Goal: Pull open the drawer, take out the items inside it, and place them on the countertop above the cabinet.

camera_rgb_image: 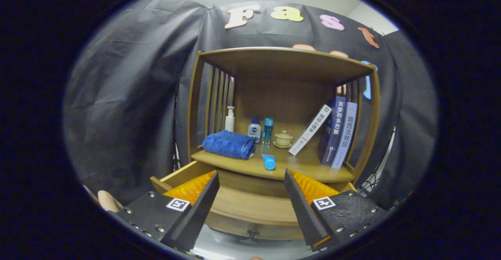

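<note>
The wooden cabinet's drawer [250, 207] is pulled out, its knob [253, 234] facing me low between the fingers. The part of its floor I can see is bare wood. My gripper [251, 173] is open above the drawer with nothing between its fingers, the tips level with the front edge of the countertop [305, 170]. On the countertop just beyond the tips lies a blue tube [269, 161]. Behind it are a folded blue towel [229, 144], a white pump bottle [230, 119], a small blue-capped bottle [254, 129], a tall blue bottle [267, 130] and a lidded cup [283, 138].
Several books [339, 134] lean at the countertop's right end, one white book [310, 130] tilted against them. Slatted side walls and a top board [285, 58] enclose the countertop. Part of a person's hand [107, 200] shows beside the left finger.
</note>
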Action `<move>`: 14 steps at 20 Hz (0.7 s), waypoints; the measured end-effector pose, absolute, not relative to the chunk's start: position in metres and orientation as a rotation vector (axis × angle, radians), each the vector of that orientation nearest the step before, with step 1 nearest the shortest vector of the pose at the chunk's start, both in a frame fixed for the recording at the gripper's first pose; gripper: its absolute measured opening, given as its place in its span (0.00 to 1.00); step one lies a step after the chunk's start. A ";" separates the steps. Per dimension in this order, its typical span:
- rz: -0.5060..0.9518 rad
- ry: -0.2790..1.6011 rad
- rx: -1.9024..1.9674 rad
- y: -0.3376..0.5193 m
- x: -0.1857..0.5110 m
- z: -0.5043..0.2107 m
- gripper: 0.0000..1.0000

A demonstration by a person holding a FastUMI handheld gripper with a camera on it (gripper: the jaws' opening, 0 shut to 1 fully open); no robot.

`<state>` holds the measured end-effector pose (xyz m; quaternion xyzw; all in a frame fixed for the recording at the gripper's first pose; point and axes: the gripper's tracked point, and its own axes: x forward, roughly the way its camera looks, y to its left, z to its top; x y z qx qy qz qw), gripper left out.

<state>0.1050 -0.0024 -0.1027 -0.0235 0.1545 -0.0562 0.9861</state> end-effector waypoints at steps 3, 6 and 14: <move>-0.145 0.297 -0.054 0.005 0.074 -0.126 0.98; -0.164 0.285 -0.084 0.012 0.061 -0.142 0.98; -0.194 0.372 -0.137 0.018 0.058 -0.198 0.99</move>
